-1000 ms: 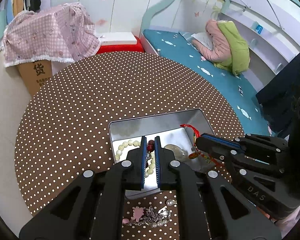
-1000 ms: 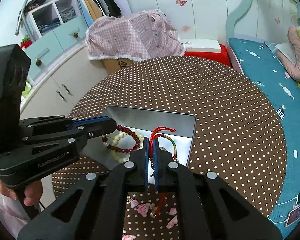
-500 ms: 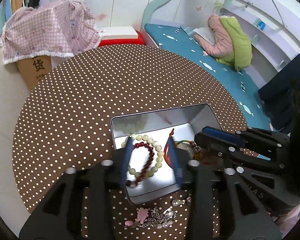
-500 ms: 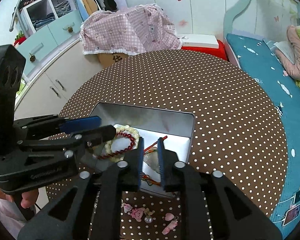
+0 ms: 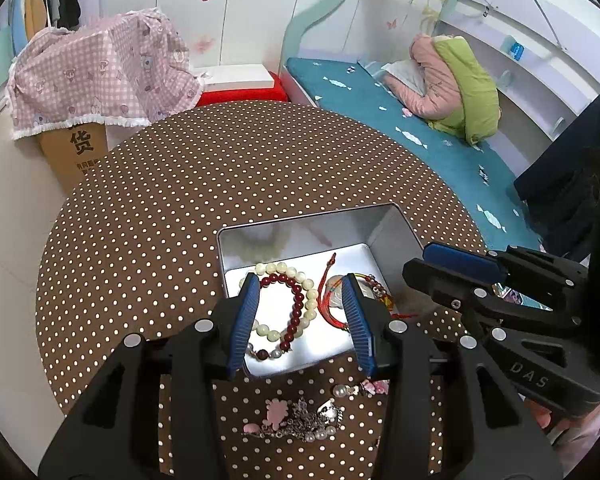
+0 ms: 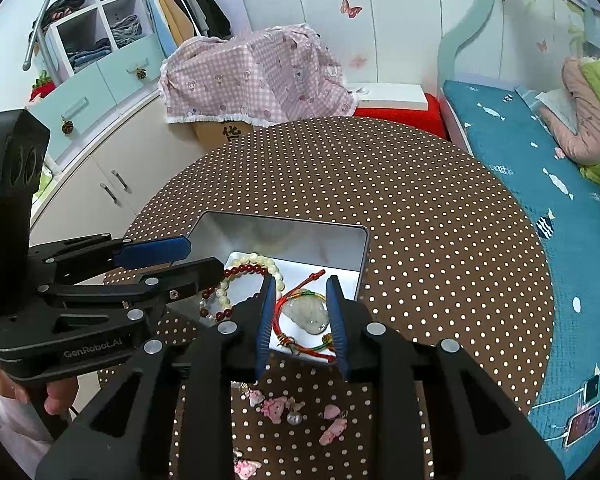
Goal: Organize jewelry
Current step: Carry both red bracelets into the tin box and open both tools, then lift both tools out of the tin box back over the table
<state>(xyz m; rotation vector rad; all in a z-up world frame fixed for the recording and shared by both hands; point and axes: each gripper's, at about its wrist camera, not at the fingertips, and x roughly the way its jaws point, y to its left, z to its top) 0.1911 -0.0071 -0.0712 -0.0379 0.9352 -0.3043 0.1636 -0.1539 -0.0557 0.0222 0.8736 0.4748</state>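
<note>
Both tongs have just been opening and grip nothing: the left tongs (image 5: 302, 314) stand half spread over the bead bracelets (image 5: 286, 312) in the tin (image 5: 300, 224), the right tongs (image 6: 300, 312) narrower above the corded pendant (image 6: 306, 314); lift both straight clear so no cord snags, then reach for the pink charms (image 6: 276, 404) lying loose on the table (image 6: 420, 208) just before the tin.

2 wrist fisheye views, each looking forward and down along its own fingers, close above the metal tin (image 5: 392, 232), both sharing tin (image 6: 284, 236) and dotted table (image 5: 220, 168)
</note>
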